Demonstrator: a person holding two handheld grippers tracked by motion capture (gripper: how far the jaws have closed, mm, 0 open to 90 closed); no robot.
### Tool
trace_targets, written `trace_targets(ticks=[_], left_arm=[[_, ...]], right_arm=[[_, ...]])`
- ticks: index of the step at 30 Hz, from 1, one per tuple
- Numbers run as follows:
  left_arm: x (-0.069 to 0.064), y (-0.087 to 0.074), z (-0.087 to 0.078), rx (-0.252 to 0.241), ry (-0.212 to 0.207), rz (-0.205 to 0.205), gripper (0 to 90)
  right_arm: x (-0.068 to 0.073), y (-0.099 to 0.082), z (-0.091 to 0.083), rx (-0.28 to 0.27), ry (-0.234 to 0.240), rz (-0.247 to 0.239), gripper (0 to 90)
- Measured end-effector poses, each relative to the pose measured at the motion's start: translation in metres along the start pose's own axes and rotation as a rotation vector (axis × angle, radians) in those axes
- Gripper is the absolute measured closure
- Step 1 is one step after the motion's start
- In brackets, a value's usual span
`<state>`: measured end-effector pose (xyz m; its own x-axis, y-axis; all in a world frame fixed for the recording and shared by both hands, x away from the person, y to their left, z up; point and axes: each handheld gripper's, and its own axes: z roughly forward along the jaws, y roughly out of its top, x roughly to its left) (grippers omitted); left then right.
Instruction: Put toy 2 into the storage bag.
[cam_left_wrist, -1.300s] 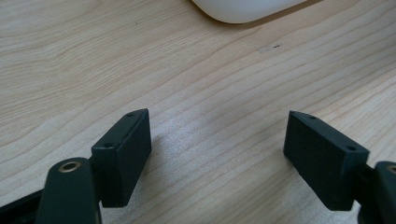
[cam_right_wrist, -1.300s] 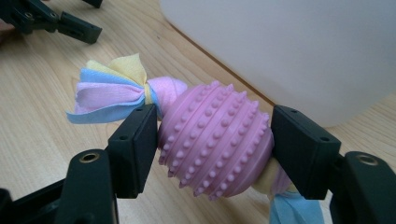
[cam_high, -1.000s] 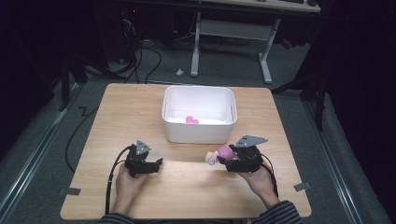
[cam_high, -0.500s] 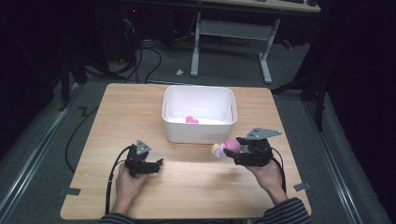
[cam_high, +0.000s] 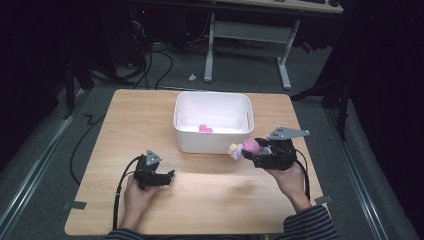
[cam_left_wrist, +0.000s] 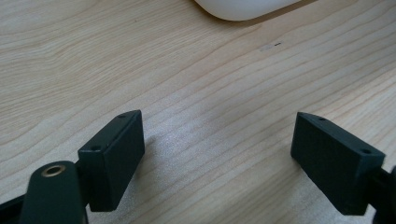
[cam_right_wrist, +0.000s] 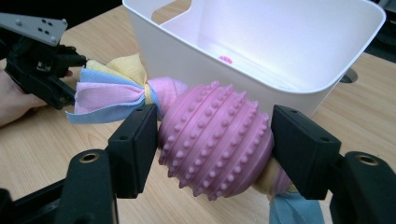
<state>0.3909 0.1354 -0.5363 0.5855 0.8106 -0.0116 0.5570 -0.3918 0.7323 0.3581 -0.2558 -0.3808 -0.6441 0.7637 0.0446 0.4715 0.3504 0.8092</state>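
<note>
A pink studded ball toy (cam_right_wrist: 217, 140) with pastel cloth tassels at its ends is held off the table, and my right gripper (cam_right_wrist: 215, 149) is shut on its sides. In the high view the toy (cam_high: 248, 147) and right gripper (cam_high: 256, 150) hang just beside the front right corner of the white bin (cam_high: 212, 97). A small pink object (cam_high: 205, 128) lies inside the bin. My left gripper (cam_high: 169, 175) rests low at the front left; its jaws have just been opening and it stands open (cam_left_wrist: 217, 158) over bare wood, with nothing between them.
The wooden table (cam_high: 220, 200) has free room in front of the bin and between the hands. Cables trail from both grippers toward the person. Beyond the table's far edge are a dark floor with cables and a desk frame.
My right gripper has lifted the toy off the table and carried it a little right, level with the bin's rim. The left hand has stayed in place.
</note>
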Motion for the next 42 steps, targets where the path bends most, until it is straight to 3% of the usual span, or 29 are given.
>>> trace_targets(ticks=[16, 23, 42], left_arm=[[0.0, 0.0, 0.0, -0.001, 0.001, -0.003, 17.9], [0.0, 0.0, 0.0, -0.002, 0.002, -0.003, 18.2], [0.001, 0.0, 0.0, -0.003, 0.004, -0.012, 18.6]], right_arm=[[-0.003, 0.032, -0.004, 0.002, -0.015, -0.048, 34.0], [-0.005, 0.044, -0.003, -0.006, 0.001, -0.045, 34.0], [-0.005, 0.081, 0.015, 0.017, -0.016, -0.094, 34.1]])
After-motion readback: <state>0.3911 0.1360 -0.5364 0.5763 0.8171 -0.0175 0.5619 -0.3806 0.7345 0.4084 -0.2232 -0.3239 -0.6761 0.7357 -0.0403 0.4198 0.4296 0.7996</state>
